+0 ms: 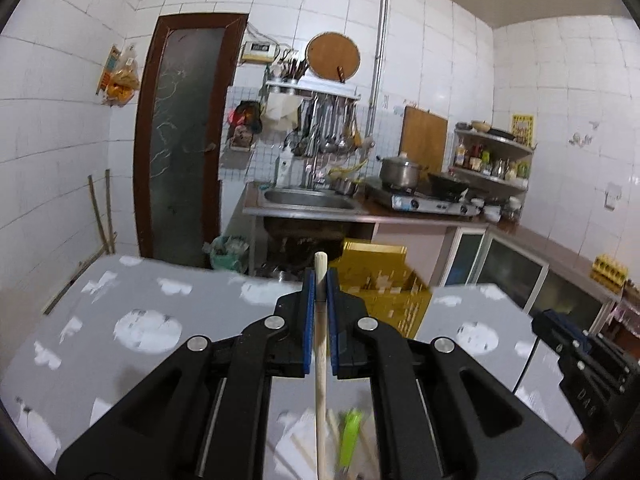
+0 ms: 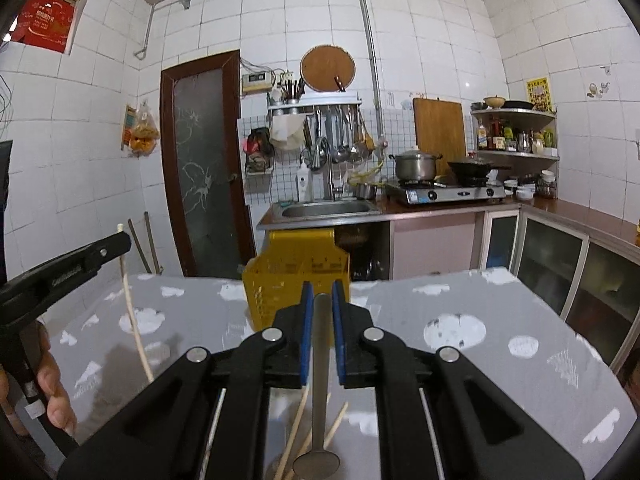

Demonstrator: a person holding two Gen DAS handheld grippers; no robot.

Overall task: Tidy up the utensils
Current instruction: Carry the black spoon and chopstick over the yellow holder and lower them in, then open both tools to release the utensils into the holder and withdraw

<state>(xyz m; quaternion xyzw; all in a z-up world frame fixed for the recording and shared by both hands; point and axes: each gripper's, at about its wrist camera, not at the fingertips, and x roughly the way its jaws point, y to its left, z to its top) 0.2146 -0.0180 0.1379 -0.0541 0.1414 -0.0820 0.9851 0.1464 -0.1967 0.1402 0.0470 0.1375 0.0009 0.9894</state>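
Utensils held in both grippers above the table, yellow perforated basket point(image 2: 296, 280) ahead.

The left gripper point(image 1: 320, 292) is clamped on a pale wooden stick point(image 1: 320, 360), apparently a chopstick, whose long axis runs along the fingers toward 12 o'clock, tip just past the pads. The right gripper point(image 2: 320, 304) is clamped on a metal spoon point(image 2: 320, 360) by its handle, bowl trailing toward 6 o'clock. In the right wrist view the basket stands at 12 o'clock, just beyond the fingertips at the far edge of the grey patterned table point(image 2: 480, 340); in the left view it lies toward 1 o'clock. The right gripper is judged nearer and better aligned. Loose chopsticks point(image 2: 298, 432) and a green utensil point(image 1: 350, 436), blurred, remain on the table below.
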